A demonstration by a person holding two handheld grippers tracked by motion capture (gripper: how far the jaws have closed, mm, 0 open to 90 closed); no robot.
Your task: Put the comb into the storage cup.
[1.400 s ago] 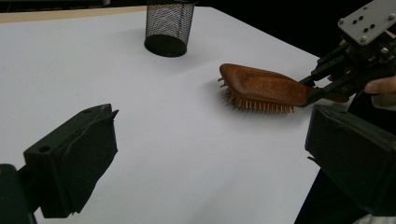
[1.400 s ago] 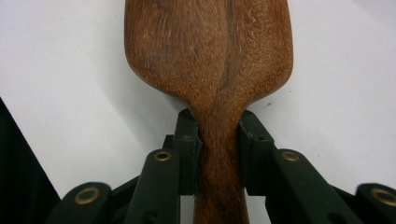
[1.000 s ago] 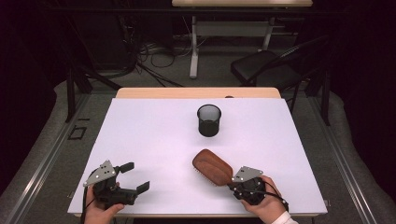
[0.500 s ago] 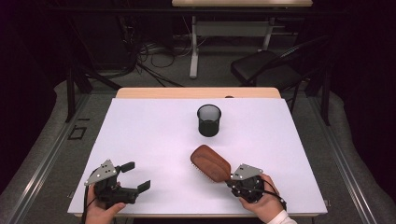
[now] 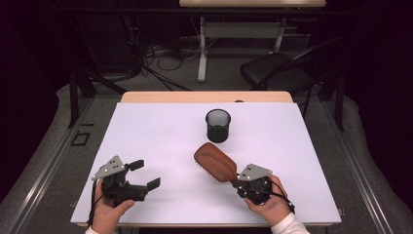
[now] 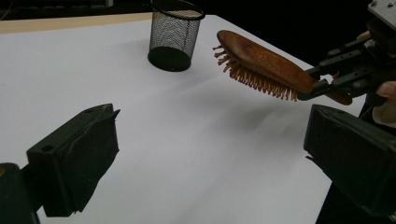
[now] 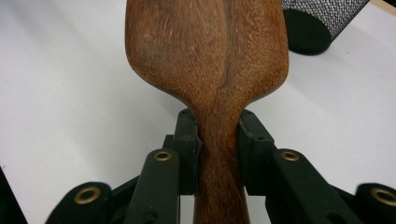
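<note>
In the high view the right gripper point(image 5: 235, 181) sits at the lower right of the frame, its jaws clamped on the narrow handle of an oval brown wooden hairbrush point(image 5: 215, 162) with bristles on its underside. The brush head reaches up and to the left from the jaws, into the lower middle of the frame, and it is held off the white table top point(image 5: 160, 131) — the left gripper view shows a soft shadow on the sheet beneath the raised bristles. In the right gripper view the two black pads point(image 7: 188, 148) press on either side of the brush handle, with the broad wooden back filling the upper middle of that frame.

The left gripper point(image 5: 145, 174) lies at the lower left of the high view, held in the person's left hand point(image 5: 108, 215) just above the near table edge. Its jaws stand wide apart with nothing between them; in its own view they rise at the lower left and lower right corners, with bare white sheet between.

A round black wire-mesh cup point(image 5: 217, 125) stands upright a little above the centre of the high view, just beyond the brush head and apart from it. In the left gripper view the cup is at the upper middle — the brush is to its right.
</note>
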